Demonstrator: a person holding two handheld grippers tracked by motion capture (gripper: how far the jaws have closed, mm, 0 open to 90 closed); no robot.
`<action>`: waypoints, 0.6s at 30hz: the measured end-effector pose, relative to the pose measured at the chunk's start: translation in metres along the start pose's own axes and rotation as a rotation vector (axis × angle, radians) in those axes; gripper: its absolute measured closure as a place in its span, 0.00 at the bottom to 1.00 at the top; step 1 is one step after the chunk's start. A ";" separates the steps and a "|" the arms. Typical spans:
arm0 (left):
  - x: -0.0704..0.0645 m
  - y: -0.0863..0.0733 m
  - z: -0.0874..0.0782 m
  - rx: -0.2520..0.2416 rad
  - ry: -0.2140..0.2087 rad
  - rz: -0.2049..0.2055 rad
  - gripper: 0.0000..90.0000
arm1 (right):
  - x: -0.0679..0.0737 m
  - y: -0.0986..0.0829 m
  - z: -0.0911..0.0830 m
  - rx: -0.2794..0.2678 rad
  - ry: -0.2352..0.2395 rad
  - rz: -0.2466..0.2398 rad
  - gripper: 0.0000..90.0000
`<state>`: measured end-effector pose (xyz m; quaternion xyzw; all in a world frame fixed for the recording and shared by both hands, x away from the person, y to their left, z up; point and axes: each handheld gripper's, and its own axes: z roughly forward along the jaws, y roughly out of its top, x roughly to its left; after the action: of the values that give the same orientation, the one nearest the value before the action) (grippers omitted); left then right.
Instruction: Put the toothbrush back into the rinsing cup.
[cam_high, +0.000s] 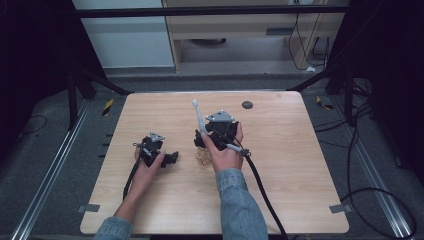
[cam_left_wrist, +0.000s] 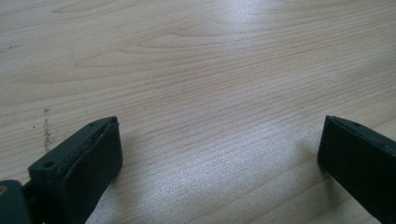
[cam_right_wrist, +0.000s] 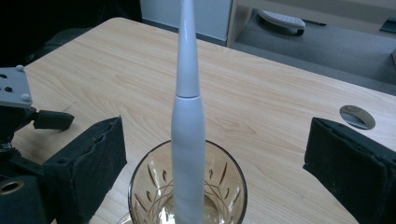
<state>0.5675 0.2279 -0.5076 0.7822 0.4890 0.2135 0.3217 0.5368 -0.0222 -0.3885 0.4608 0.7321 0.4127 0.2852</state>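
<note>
1. We see the toothbrush (cam_right_wrist: 188, 121) standing in the glass (cam_right_wrist: 149, 186) near the middle of the table (cam_high: 280, 165), well apart from all four edges, with bare wood open toward the far edge and the right edge.
2. The toothbrush is white and slim, with a seam where its narrower neck joins the thicker handle; it leans slightly, its head toward the far edge. The glass is clear amber with cut leaf patterns.
3. Our right gripper (cam_right_wrist: 215, 158) has its jaws spread wide on either side of the glass, touching nothing.
4. Our left gripper (cam_left_wrist: 219, 154) sits toward the near-left part of the table, jaws wide apart over bare wood, gripping nothing.
5. From above, the right hand (cam_high: 225, 150) covers most of the glass; the brush head is cut off in the right gripper view.
6. A dark round hole (cam_high: 247, 105) sits near the far edge.
</note>
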 end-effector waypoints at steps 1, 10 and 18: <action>0.000 0.000 0.000 0.000 0.000 0.000 0.00 | -0.001 0.000 -0.001 -0.001 0.000 0.001 0.07; 0.000 0.000 0.000 -0.001 0.000 0.000 0.00 | -0.015 -0.006 -0.013 -0.003 -0.019 0.003 0.07; 0.000 0.000 0.000 0.000 0.000 -0.001 0.00 | -0.034 -0.017 -0.024 -0.001 -0.042 0.026 0.08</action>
<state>0.5675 0.2278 -0.5076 0.7819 0.4894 0.2135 0.3218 0.5240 -0.0653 -0.3897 0.4785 0.7196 0.4073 0.2954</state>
